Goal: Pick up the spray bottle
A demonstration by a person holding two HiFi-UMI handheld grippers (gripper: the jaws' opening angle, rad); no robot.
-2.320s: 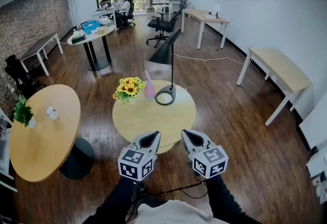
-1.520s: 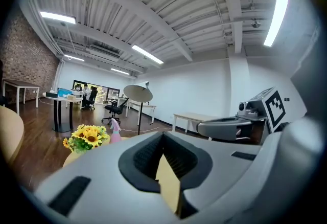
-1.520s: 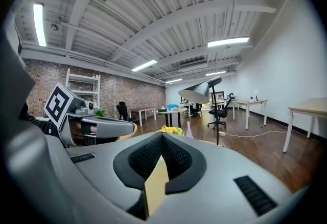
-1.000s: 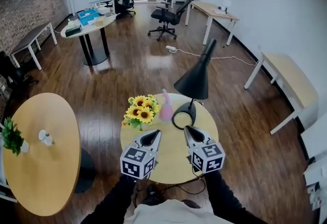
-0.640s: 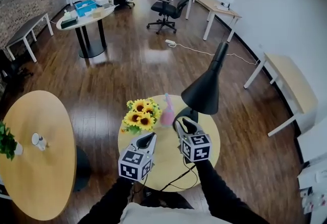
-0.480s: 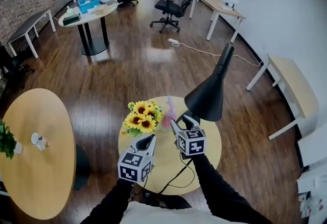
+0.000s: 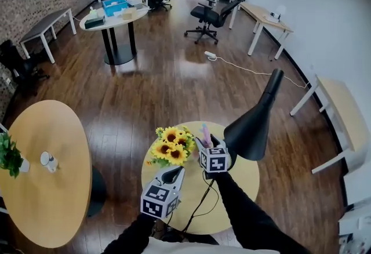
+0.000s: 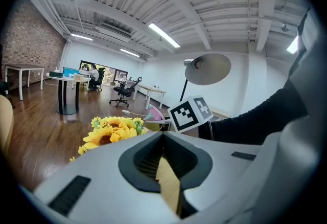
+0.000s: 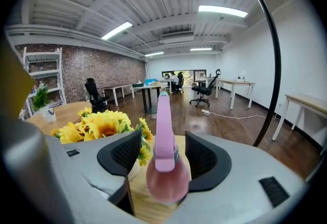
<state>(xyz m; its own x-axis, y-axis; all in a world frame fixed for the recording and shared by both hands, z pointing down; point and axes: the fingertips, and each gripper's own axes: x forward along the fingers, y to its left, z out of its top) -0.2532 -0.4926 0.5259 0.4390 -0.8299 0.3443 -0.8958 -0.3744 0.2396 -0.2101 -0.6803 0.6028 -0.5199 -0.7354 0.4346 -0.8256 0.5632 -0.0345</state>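
The round table bears a black lamp and sunflowers. At the table's near edge, the left gripper has its jaws together, empty. The right gripper has its jaws apart around the pink spray bottle, which is upright on the table's far side.

the left gripper fills the lower half, its jaws brought together at the tips with nothing between them; only a sliver of tan table shows through the gap lower down. just past it stands a bunch of sunflowers. right of them the pink top of a spray bottle peeks out, beside a marker cube on a dark sleeve. a lamp shade hangs over the cube. far off are a round table, an office chair and a brick wall.
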